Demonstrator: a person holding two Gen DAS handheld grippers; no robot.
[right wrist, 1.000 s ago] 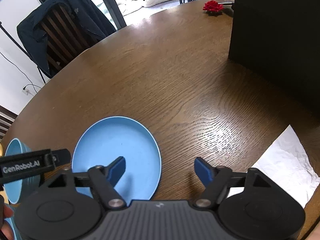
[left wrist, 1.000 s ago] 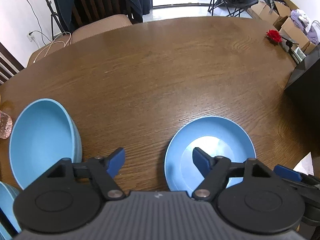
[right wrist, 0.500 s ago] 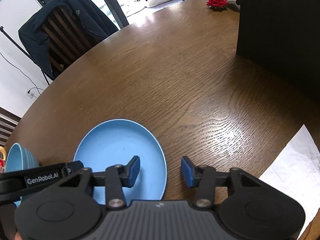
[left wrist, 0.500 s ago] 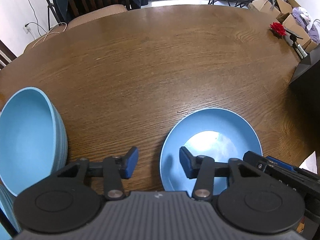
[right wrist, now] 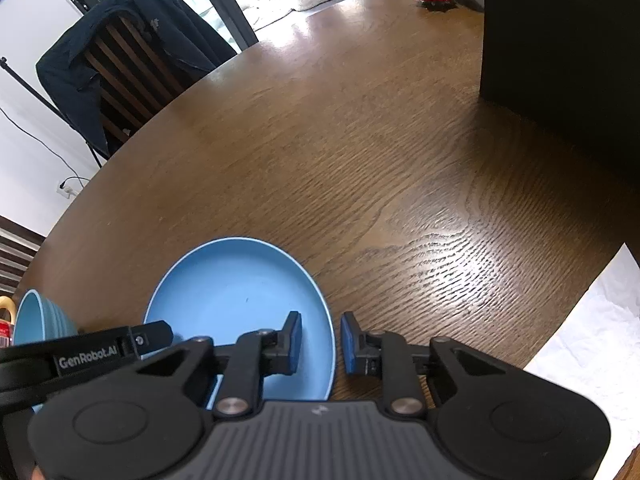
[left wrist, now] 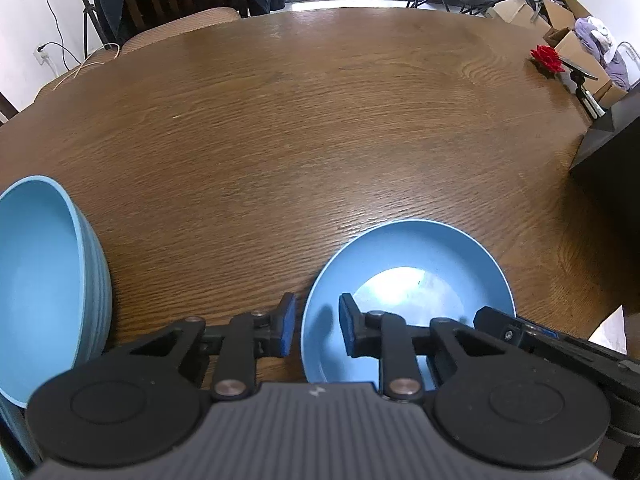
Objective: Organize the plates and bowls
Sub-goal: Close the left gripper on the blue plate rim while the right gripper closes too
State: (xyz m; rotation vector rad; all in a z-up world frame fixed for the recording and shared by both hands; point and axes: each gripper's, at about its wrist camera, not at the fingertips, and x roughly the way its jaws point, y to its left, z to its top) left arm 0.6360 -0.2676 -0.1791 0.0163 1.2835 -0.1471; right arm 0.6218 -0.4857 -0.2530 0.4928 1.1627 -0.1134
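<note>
Round blue plate (left wrist: 408, 280) seen lower right on brown wooden desk (left wrist: 300, 140) | left gripper (left wrist: 316, 326) and right gripper (right wrist: 320, 340) fingers narrowed, just closing astride opposite plate rims, contact unclear | ribbed blue bowl (left wrist: 44, 280) lower left.

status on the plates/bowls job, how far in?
Early. Done: nothing clearly stacked yet; the blue bowl stands alone at the left of the table. In hand: the left gripper and right gripper each straddle an opposite rim of the blue plate, which lies flat. Both sets of jaws have just been closing, but a gap still shows at the pads. Left: clamp, lift and place the plate.
</note>
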